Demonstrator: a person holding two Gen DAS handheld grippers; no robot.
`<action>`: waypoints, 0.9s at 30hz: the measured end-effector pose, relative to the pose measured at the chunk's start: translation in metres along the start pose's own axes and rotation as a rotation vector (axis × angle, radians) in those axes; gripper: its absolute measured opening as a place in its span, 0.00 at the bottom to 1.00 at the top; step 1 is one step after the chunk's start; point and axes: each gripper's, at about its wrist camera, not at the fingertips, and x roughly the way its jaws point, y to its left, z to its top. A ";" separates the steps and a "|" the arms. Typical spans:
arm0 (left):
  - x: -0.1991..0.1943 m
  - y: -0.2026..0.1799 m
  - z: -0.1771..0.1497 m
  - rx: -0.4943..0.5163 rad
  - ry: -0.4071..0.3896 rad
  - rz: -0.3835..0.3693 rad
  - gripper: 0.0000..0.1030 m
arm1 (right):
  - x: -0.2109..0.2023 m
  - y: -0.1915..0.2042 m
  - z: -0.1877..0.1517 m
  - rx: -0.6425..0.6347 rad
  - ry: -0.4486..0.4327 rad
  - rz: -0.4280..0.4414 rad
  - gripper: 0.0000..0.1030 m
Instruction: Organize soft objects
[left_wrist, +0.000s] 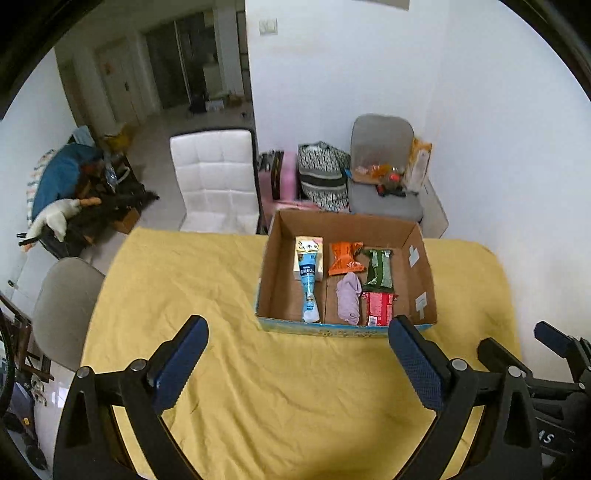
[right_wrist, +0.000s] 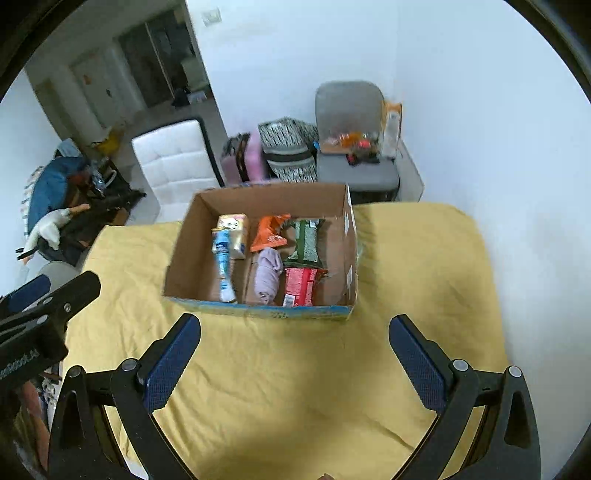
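An open cardboard box (left_wrist: 282, 236) (right_wrist: 184, 251) sits on the yellow tablecloth (left_wrist: 258, 387) (right_wrist: 295, 387). It holds a lilac cloth (left_wrist: 349, 298) (right_wrist: 267, 275), a blue-and-white pouch (left_wrist: 308, 282) (right_wrist: 223, 258), an orange packet (left_wrist: 343, 258) (right_wrist: 269, 233), a green packet (left_wrist: 377, 267) (right_wrist: 306, 242) and a red packet (left_wrist: 380, 308) (right_wrist: 301, 286). My left gripper (left_wrist: 298, 332) is open and empty, just before the box. My right gripper (right_wrist: 295, 328) is open and empty, near the box's front wall. The right gripper also shows in the left wrist view (left_wrist: 517, 343).
A white chair (left_wrist: 214, 177) and a grey chair (left_wrist: 384, 170) with clutter stand beyond the table's far edge, with bags between them. A grey chair (left_wrist: 64, 310) stands at the left. The white wall is on the right.
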 end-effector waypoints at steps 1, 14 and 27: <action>-0.011 0.000 -0.002 0.001 -0.012 0.004 0.97 | -0.018 0.001 -0.005 -0.006 -0.025 -0.002 1.00; -0.098 0.005 -0.020 0.003 -0.131 0.008 0.97 | -0.146 -0.001 -0.035 -0.016 -0.179 0.020 1.00; -0.128 0.005 -0.032 -0.001 -0.162 0.012 0.97 | -0.192 -0.002 -0.043 -0.016 -0.236 0.012 1.00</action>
